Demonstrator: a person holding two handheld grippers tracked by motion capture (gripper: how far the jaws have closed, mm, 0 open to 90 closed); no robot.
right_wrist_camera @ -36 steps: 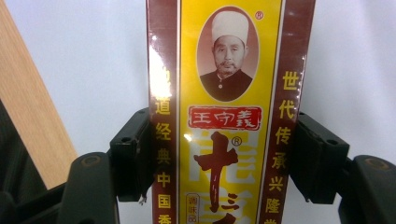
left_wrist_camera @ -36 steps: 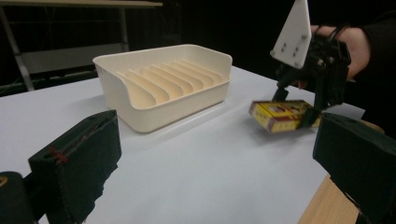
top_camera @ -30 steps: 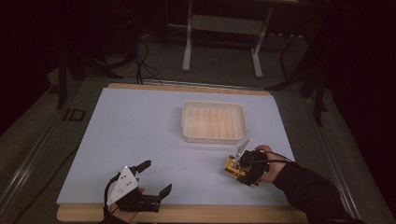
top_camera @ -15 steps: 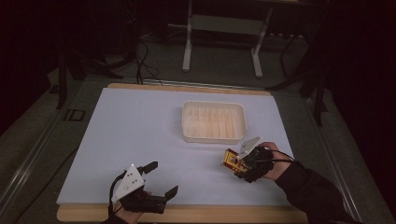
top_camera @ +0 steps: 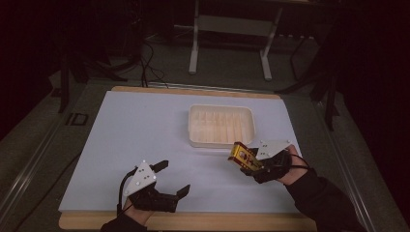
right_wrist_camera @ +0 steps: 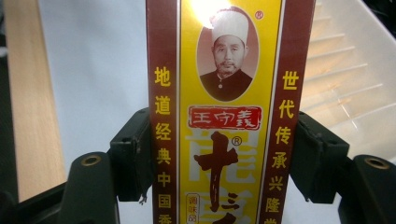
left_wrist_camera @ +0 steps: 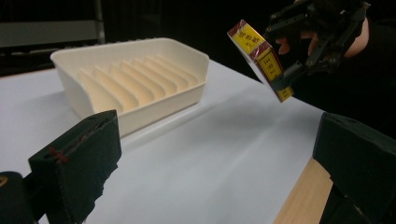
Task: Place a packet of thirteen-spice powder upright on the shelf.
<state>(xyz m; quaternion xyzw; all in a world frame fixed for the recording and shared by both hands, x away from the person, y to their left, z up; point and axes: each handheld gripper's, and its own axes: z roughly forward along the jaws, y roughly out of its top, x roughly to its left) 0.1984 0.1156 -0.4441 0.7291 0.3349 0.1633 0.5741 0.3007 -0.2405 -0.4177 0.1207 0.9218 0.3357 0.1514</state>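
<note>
A yellow and dark red box with printed characters and a portrait hangs above the white table cover, just in front of the white slotted tray. My right gripper is shut on the box, its pads pressing on both long sides of the box. The tray lies just beyond it in the right gripper view. My left gripper stands open near the front edge with nothing between its fingers. Its own view looks across to the tray and the held box.
A white cover lies over the wooden tabletop, whose bare strip runs along the front. Behind the table stand a metal frame and cables on a dark floor.
The right gripper has lifted the box off the table surface, towards the tray's front wall. The left gripper has risen a little and shifted right, still open.
</note>
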